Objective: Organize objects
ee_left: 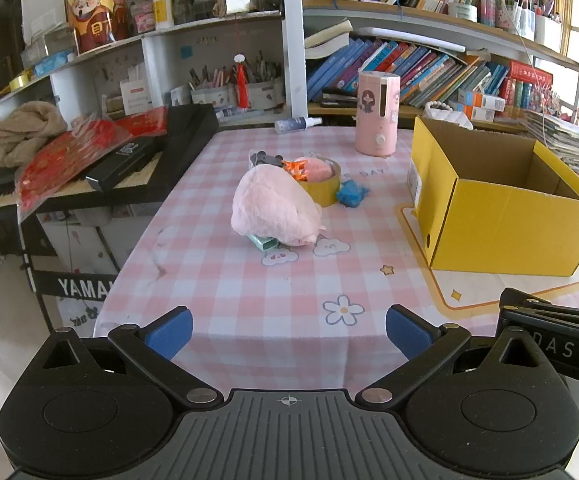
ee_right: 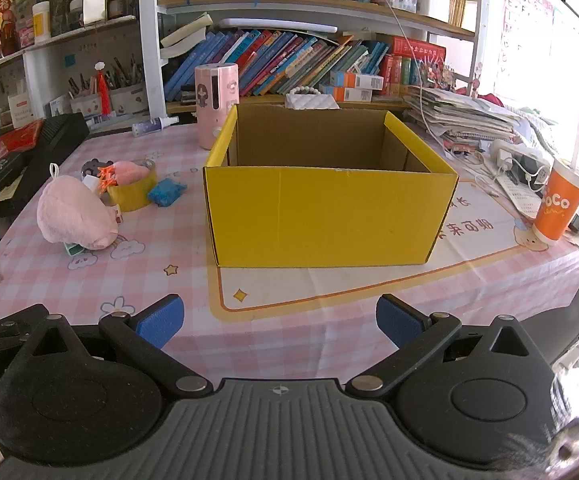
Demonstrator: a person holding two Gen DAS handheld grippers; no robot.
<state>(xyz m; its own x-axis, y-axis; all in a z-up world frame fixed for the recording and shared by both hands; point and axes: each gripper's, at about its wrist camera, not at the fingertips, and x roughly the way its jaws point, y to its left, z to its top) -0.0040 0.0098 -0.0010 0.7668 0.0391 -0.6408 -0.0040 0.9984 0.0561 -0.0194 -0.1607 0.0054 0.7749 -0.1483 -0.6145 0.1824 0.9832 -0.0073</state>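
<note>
Your left gripper (ee_left: 289, 334) and right gripper (ee_right: 280, 322): both spread, empty | pink plush (ee_left: 275, 210) at 12 o'clock | yellow box (ee_right: 329, 216) gapes, ready for loading

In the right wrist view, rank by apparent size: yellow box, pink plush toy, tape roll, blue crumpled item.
1. yellow cardboard box, by far the largest
2. pink plush toy
3. yellow tape roll
4. blue crumpled item, smallest

The plush sits nearer the camera than the tape roll, so that gap may be overstated.
</note>
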